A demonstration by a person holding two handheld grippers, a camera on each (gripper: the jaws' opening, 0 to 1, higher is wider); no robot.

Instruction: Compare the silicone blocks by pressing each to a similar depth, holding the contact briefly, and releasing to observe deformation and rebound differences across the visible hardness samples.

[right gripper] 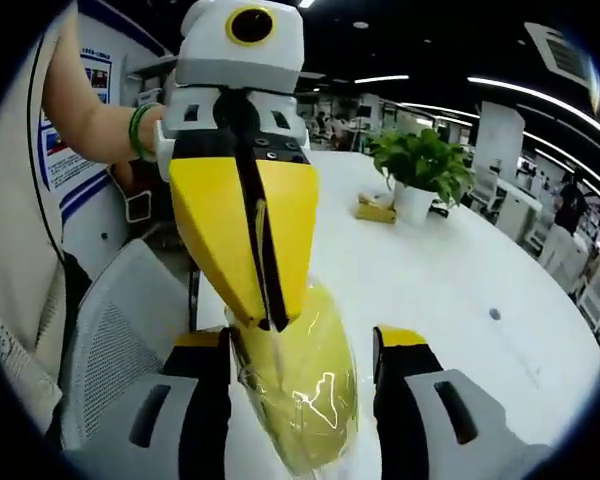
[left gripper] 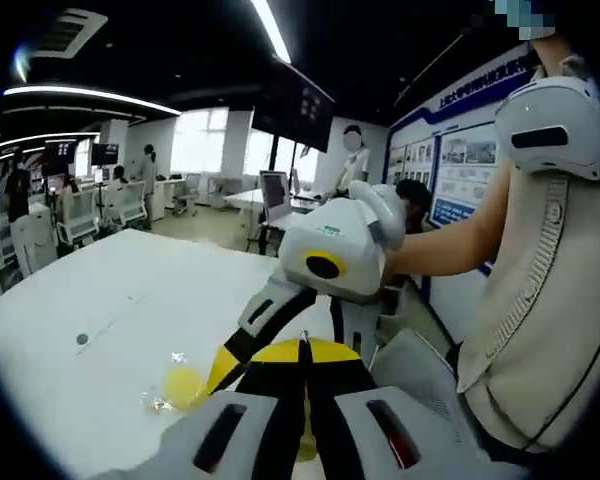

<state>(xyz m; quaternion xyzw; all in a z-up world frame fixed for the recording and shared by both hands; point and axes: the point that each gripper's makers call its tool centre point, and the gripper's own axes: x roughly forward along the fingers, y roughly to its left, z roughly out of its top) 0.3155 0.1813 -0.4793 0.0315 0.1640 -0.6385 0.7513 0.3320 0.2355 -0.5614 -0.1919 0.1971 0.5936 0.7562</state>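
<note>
A yellow silicone block [right gripper: 305, 400] in clear wrap lies on the white table [right gripper: 460, 290] near its edge. My left gripper [right gripper: 270, 320] comes down from above with its yellow jaws shut, and its tips touch the top of the block. My right gripper [right gripper: 302, 340] is open, with the block between its two black, yellow-tipped fingers [right gripper: 205, 345]. In the left gripper view my own shut left gripper [left gripper: 303, 345] points down. The block [left gripper: 183, 388] shows beside it, with one of the right gripper's fingers [left gripper: 265, 315] reaching to it.
A potted plant [right gripper: 420, 165] and a small yellowish item [right gripper: 375, 210] stand farther along the table. A grey mesh chair [right gripper: 110, 340] sits by the table's edge. A person in a beige shirt [left gripper: 550, 300] is close on that side. Office desks and chairs [left gripper: 80, 215] lie beyond.
</note>
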